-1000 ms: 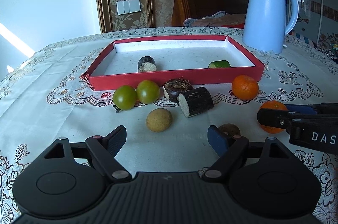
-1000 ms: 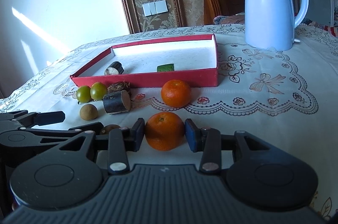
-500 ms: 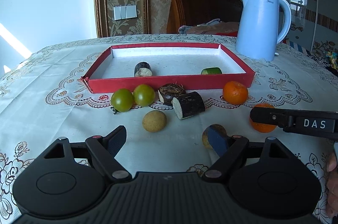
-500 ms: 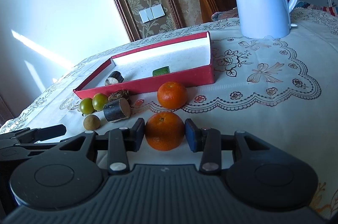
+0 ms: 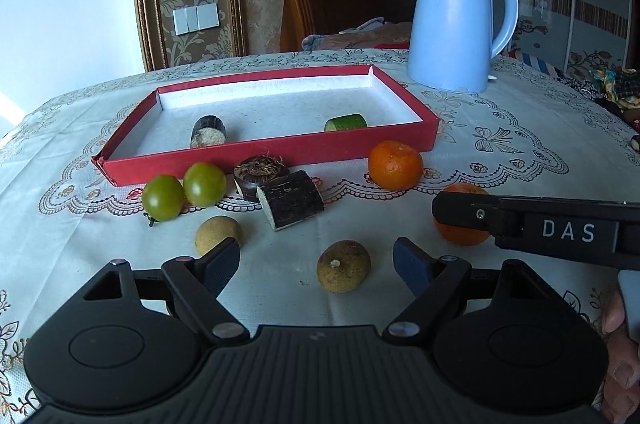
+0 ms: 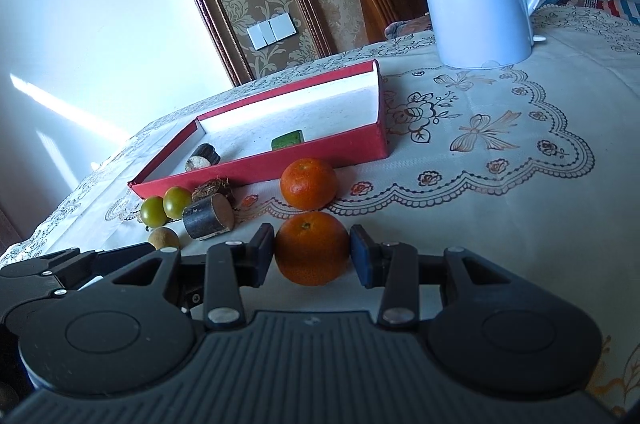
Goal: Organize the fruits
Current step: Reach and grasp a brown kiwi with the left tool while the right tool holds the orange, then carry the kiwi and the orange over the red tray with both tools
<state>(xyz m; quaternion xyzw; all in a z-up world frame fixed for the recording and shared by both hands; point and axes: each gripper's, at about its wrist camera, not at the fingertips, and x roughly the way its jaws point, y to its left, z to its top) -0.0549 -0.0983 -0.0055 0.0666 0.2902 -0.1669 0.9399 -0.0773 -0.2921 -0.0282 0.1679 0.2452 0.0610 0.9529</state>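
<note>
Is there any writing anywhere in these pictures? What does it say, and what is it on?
"Midea": printed near the top of the pale blue kettle; in the right wrist view its first letter is partly cut off by the rim.
"DAS": white letters on the side of the right gripper, seen from the left wrist view.
Nothing else is readable: the red tray, the fruit and the wall switches carry no text I can make out.
</note>
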